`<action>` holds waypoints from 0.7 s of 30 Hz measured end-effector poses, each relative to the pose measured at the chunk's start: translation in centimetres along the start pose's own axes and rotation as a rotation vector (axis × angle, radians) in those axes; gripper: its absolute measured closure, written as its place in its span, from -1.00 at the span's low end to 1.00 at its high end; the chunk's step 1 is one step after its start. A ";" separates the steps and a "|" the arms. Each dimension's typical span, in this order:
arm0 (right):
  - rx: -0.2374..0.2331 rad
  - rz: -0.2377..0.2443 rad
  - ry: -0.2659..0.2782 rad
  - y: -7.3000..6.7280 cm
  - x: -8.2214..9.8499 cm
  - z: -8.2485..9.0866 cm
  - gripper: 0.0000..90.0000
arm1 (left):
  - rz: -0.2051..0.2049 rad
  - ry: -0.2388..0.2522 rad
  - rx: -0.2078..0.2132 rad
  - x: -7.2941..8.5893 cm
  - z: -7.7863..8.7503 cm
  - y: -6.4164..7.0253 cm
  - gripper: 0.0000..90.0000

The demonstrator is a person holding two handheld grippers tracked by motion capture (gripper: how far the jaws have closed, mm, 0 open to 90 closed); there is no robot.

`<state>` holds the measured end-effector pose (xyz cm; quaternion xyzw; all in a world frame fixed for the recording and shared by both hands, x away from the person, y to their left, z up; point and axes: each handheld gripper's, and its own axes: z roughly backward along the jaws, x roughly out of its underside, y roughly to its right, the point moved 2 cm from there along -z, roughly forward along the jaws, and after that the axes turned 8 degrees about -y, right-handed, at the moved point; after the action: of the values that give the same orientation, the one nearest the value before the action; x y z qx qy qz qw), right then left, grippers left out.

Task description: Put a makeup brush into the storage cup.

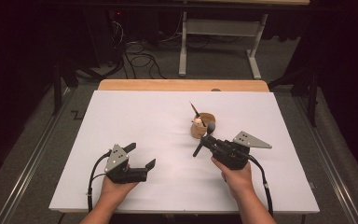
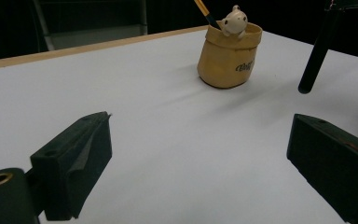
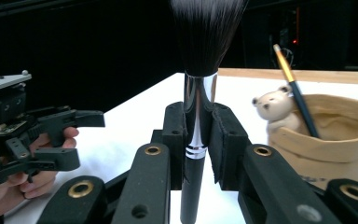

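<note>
The high view looks down and forward over the whole table (image 1: 121,121), while the 2 gripper views sit low and close, both facing the pot (image 2: 228,58).

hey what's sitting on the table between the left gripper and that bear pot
Nothing: the left gripper view shows bare white table from the open left gripper up to the bear pot. The brush handle hangs off to one side.
</note>
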<state>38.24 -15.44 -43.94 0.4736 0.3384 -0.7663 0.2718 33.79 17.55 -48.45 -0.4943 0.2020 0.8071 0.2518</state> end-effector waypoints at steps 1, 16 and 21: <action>0.009 0.003 0.003 0.1 0.0 0.1 0.76 | 0.002 0.000 0.000 0.1 0.0 0.0 -0.85; 0.098 0.048 0.023 1.6 -0.5 1.8 0.76 | 0.012 0.002 0.002 0.0 -0.2 0.2 -0.99; 0.124 0.058 0.028 1.9 -0.6 2.0 0.76 | 0.012 0.004 0.005 0.0 -0.2 0.2 -0.99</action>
<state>38.76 -18.13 -43.24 0.5096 0.2804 -0.7710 0.2594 33.81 17.29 -48.55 -0.4940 0.2075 0.8072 0.2475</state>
